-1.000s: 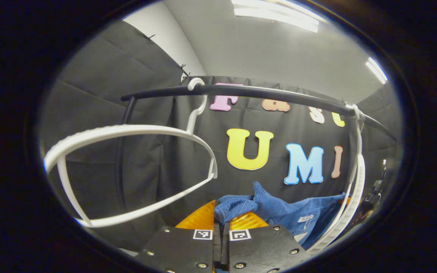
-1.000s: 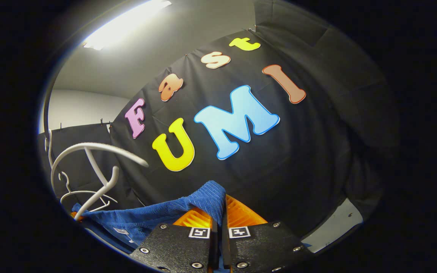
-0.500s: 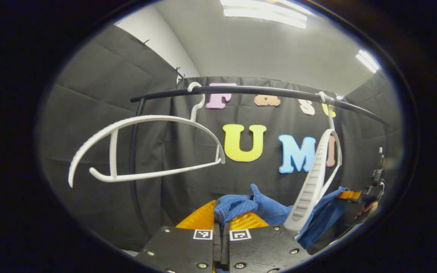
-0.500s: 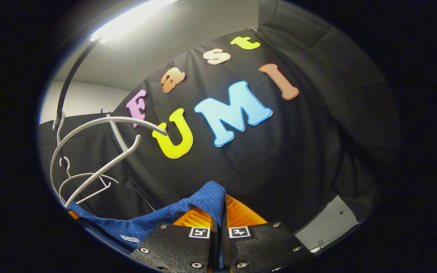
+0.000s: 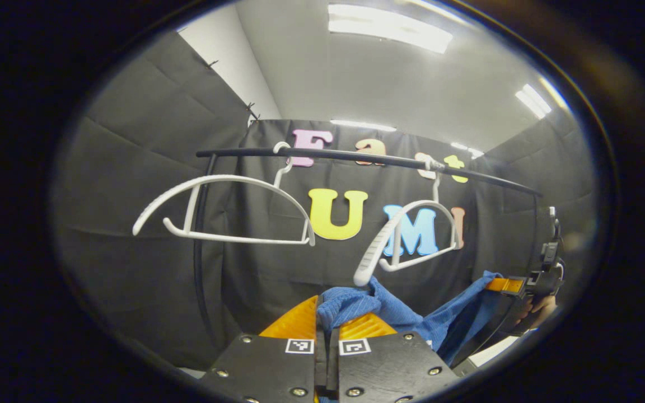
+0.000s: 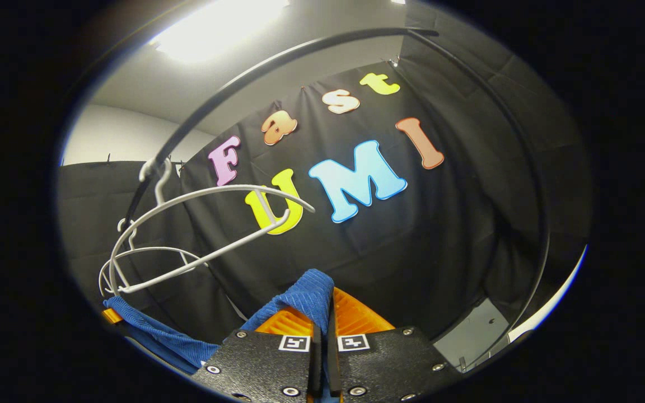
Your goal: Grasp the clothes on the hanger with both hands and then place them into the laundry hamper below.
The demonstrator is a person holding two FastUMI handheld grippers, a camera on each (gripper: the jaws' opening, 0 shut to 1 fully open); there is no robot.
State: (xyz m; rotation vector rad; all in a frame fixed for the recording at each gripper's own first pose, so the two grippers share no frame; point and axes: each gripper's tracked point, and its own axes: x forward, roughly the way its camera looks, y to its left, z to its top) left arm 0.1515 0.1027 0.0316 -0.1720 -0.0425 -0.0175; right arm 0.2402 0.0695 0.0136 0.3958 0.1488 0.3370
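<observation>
Cloth (image 5: 395, 313), blue, is pinched in the closed left gripper (image 5: 327, 327) at 6 o'clock. It stretches over to 3 o'clock, where the left gripper view shows a hand (image 5: 538, 308) holding the other gripper. The right gripper view shows the right gripper (image 6: 322, 319) closed on the cloth too. Two white hangers (image 5: 227, 210) hang bare on the black rail (image 5: 356, 158) above.

Black cloth booth walls (image 5: 132, 168), a grey ceiling (image 5: 356, 84) with long bright tube lamps (image 5: 387, 28), a white plain wall (image 6: 110, 140) behind the cloth
</observation>
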